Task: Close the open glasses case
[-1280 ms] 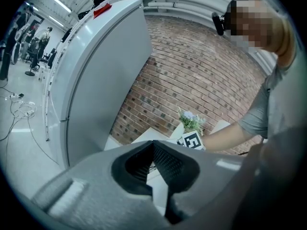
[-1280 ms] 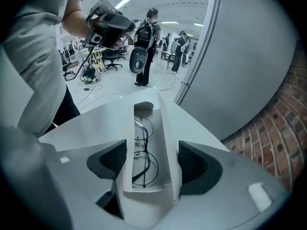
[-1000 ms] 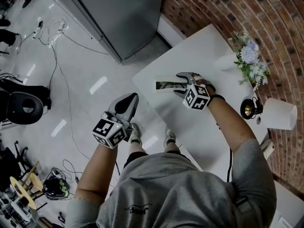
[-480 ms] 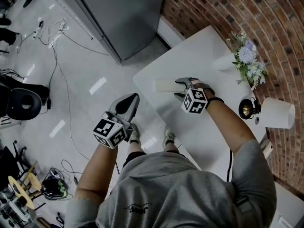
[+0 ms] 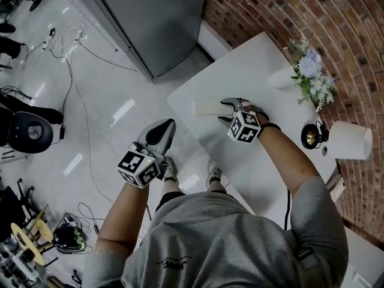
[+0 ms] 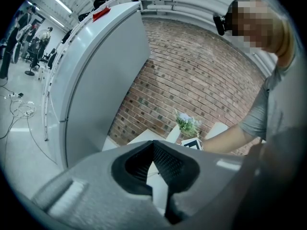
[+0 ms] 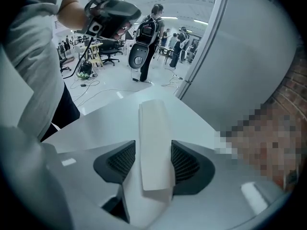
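Jaws of the right tool (image 7: pixel 153 146) have just closed on the glasses case (image 7: pixel 152 121) by the table (image 7: pixel 93 123) edge; left tool (image 6: pixel 153 143) is shut.

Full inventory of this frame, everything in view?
glasses case: 1, white, closed, on the table near its left edge
table: 1, white, against the brick wall
flowers: 1 bunch, pale blue and white, in the vase
vase: 1, white, far side of the table
lamp: 1, white shade, dark base, table's right end
brick wall: 1, red-brown, behind the table
cabinet: 1, grey, left of the table
office chair: 1, black, on the floor at far left
cables: several, on the floor
left claw: 1, grey, shut and empty, off the table
right claw: 1, grey, jaws just closed onto the glasses case
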`<action>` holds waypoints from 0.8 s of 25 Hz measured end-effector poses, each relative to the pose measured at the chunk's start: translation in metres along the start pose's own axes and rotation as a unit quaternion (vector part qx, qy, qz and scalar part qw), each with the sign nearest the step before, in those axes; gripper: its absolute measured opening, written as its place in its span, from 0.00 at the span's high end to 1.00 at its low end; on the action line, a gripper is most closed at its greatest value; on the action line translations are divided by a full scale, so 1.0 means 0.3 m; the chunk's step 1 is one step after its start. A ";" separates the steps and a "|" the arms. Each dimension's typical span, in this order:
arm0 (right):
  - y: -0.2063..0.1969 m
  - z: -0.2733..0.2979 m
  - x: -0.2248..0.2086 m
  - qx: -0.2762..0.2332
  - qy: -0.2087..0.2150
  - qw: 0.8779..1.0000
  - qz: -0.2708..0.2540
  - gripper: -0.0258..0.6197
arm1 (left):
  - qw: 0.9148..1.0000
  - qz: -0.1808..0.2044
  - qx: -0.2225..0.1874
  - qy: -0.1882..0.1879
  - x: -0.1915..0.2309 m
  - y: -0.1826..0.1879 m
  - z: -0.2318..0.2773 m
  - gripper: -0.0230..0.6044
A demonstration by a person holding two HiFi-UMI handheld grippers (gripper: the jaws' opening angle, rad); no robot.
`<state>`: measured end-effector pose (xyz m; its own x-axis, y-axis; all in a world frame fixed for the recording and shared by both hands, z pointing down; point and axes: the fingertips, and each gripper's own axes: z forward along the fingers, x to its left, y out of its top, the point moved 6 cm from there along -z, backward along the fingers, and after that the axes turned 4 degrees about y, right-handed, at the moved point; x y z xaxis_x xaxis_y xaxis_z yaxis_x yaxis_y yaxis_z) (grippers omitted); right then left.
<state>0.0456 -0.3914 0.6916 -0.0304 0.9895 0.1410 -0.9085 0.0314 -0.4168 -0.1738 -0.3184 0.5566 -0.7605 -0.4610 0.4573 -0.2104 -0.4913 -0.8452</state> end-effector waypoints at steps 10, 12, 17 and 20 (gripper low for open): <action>0.001 0.000 0.003 0.011 0.006 1.000 0.005 0.61 | 1.000 0.006 -0.004 -0.002 -0.031 0.016 -0.022 0.97; 0.006 -0.010 0.000 0.003 0.009 1.000 0.018 0.57 | 1.000 0.009 -0.007 -0.002 -0.039 0.027 -0.033 0.97; 0.052 -0.127 -0.036 -0.081 -0.009 0.991 0.103 0.53 | 1.000 0.020 -0.019 -0.001 -0.054 0.071 -0.064 0.97; 0.093 -0.253 -0.030 -0.134 -0.027 0.980 0.144 0.56 | 0.999 0.023 -0.028 -0.001 -0.069 0.105 -0.095 0.97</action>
<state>0.0522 -0.3887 0.6106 -0.2989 0.9539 0.0271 -0.7169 -0.2057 -0.6661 -0.1822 -0.3033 0.5126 -0.7695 -0.4835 0.4173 -0.2091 -0.4267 -0.8799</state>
